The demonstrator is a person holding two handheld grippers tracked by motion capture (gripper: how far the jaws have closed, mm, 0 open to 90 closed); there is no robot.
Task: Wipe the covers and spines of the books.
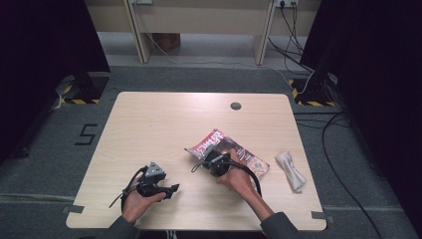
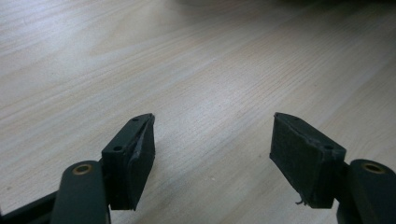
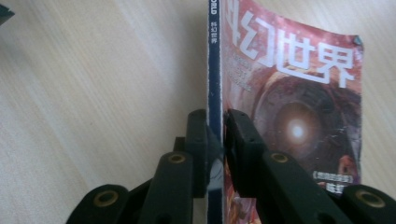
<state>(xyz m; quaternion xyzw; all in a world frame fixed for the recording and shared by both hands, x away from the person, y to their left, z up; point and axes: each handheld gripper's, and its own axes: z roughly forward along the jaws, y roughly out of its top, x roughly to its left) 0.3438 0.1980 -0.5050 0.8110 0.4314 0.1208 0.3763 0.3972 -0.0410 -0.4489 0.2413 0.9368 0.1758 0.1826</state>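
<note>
Lying right of magazine (image 1: 231, 153), white cloth (image 1: 291, 170)

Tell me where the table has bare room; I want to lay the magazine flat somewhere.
The table is bare across its whole far half, from the left edge to the cable hole, and down the left side. The near right is crowded: the magazine in the right gripper, with the white cloth beside it. The left gripper sits near-left.
</note>
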